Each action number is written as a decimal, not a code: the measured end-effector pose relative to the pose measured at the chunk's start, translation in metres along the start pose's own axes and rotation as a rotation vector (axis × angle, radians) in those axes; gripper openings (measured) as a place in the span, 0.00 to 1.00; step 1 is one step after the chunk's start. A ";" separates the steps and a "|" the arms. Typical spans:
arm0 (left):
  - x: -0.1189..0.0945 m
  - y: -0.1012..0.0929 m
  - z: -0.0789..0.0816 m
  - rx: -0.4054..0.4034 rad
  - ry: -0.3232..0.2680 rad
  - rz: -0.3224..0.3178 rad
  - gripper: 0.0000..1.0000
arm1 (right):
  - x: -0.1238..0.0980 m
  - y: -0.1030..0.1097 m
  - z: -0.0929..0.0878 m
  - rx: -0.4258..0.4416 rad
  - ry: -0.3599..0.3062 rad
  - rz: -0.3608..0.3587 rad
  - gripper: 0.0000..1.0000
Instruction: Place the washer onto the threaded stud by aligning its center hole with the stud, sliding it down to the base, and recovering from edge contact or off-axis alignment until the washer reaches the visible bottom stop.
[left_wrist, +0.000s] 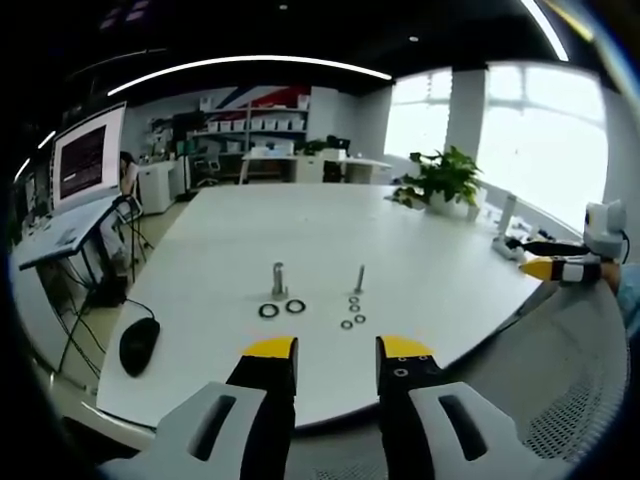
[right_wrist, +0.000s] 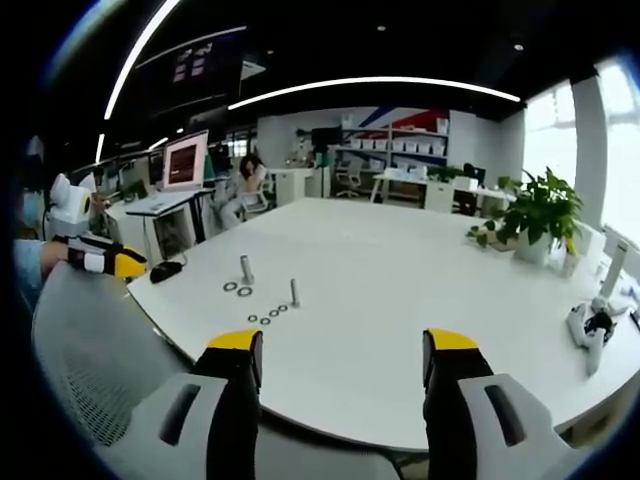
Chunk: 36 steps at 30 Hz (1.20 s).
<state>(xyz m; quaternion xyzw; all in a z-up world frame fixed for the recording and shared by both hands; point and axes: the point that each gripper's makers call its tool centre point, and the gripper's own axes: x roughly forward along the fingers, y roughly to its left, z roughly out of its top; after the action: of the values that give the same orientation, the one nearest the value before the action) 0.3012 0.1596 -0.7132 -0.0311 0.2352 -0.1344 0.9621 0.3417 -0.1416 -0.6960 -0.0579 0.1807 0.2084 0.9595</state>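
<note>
Two threaded studs stand upright on the white table (left_wrist: 400, 240): a thick one (left_wrist: 279, 279) and a thin one (left_wrist: 360, 279). Two large dark washers (left_wrist: 281, 308) lie in front of the thick stud, and several small washers (left_wrist: 353, 311) lie by the thin one. My left gripper (left_wrist: 336, 352) hovers near the table's front edge, open and holding nothing. The right gripper view has the thick stud (right_wrist: 245, 269), the thin stud (right_wrist: 294, 292) and washers (right_wrist: 266, 316) to the left, with my right gripper (right_wrist: 343, 350) open wide over the table edge. The right gripper's yellow tip (left_wrist: 548, 268) enters at the far right.
A black mouse (left_wrist: 139, 345) lies at the table's left front corner. A potted plant (left_wrist: 441, 180) and a white device (right_wrist: 590, 330) stand along the window side. A grey mesh chair back (right_wrist: 90, 370) is close below. Desks, a monitor (left_wrist: 88, 158) and a seated person (right_wrist: 243, 185) are beyond.
</note>
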 end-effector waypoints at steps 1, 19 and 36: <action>0.000 0.000 0.000 0.000 0.001 0.000 0.29 | 0.000 0.000 0.000 0.000 0.000 0.000 0.66; 0.000 0.000 0.000 -0.001 0.002 0.000 0.29 | 0.001 0.001 -0.001 0.002 0.009 0.011 0.64; 0.000 -0.001 0.000 -0.001 0.001 -0.003 0.28 | 0.001 0.001 -0.003 -0.001 0.019 0.009 0.64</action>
<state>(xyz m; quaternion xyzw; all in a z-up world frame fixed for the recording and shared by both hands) 0.3008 0.1591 -0.7130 -0.0317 0.2355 -0.1359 0.9618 0.3407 -0.1409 -0.6991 -0.0595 0.1902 0.2123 0.9567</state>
